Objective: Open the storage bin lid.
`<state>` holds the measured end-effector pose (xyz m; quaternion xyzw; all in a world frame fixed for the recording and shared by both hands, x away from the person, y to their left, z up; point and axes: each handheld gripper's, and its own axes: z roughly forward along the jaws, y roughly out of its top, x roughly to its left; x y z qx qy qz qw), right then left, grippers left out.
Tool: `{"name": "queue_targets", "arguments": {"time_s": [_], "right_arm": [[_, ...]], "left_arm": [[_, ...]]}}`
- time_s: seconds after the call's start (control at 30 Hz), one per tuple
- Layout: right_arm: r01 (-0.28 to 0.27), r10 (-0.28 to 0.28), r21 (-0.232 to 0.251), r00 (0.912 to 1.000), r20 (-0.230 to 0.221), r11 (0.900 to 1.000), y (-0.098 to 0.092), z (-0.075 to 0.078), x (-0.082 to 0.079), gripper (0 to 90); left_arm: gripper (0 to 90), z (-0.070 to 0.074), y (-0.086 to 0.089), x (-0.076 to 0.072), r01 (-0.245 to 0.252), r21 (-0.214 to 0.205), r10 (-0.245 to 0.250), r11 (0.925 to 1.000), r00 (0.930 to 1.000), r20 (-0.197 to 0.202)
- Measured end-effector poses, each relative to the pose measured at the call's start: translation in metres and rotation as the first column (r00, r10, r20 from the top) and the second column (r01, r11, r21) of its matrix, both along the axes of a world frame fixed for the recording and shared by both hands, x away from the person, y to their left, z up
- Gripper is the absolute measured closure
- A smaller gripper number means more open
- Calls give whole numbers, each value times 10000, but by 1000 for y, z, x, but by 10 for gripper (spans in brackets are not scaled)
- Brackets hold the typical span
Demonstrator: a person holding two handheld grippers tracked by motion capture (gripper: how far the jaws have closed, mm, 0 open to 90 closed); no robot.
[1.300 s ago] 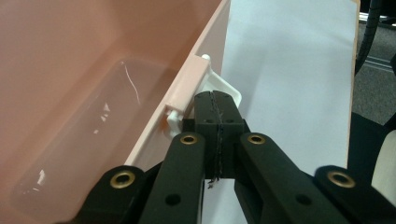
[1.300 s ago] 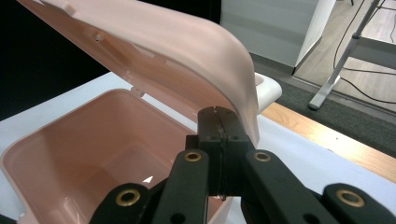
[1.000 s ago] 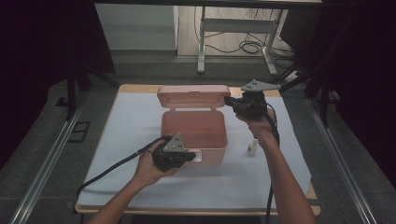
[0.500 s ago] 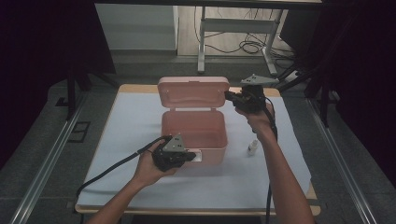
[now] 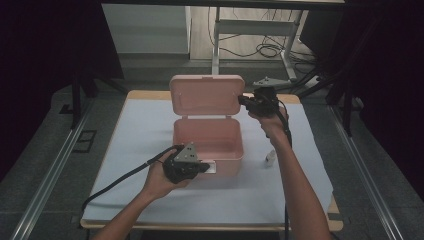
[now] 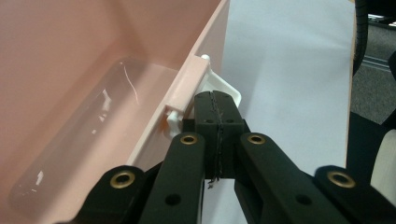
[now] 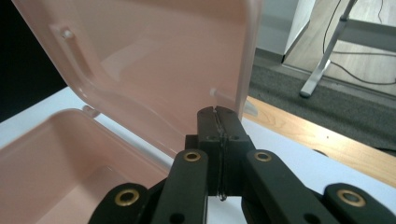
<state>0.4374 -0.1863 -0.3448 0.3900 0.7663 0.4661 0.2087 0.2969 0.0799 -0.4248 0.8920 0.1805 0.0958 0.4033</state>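
A pink plastic box point(image 5: 231, 156) stands open in the middle of the white-covered table, and its lid point(image 5: 206, 95) is raised nearly upright at the back. My left gripper point(image 5: 205, 167) is shut at the box's front wall. Its tips point(image 6: 215, 100) rest against the white latch point(image 6: 229, 88), beside the pink rim point(image 6: 187, 86). My right gripper point(image 5: 243, 100) is shut, with nothing between the jaws. Its tips point(image 7: 217, 113) touch the right edge of the lid point(image 7: 154, 60). The box interior point(image 7: 51, 158) looks empty.
A small white object point(image 5: 270, 157) lies on the table cover point(image 5: 310, 150) to the right of the box. A metal desk frame and cables point(image 5: 260, 45) stand on the floor beyond the table's far edge.
The lid has swung up from a low tilt to nearly upright. My right gripper moved back with the lid's right edge. The left gripper stayed at the front latch.
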Motion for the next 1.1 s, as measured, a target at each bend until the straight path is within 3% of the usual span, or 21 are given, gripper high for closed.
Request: {"name": "queue_targets", "arguments": {"time_s": [0.2, 0.67, 1.1], "right_arm": [[134, -135, -36, 9997, -228, 9999, -2, -6, 5, 885], [134, -135, -16, 9996, -252, 9999, -6, -8, 3, 881], [98, -109, -269, 9990, -433, 9996, -15, -19, -3, 872]], "left_arm": [[900, 0, 0, 0, 14, -14, -14, 10000, 10000, -4], [900, 0, 0, 0, -20, 1, 20, 10000, 10000, -28], [900, 1, -1, 0, -32, 100, 33, 9999, 10000, -64]]}}
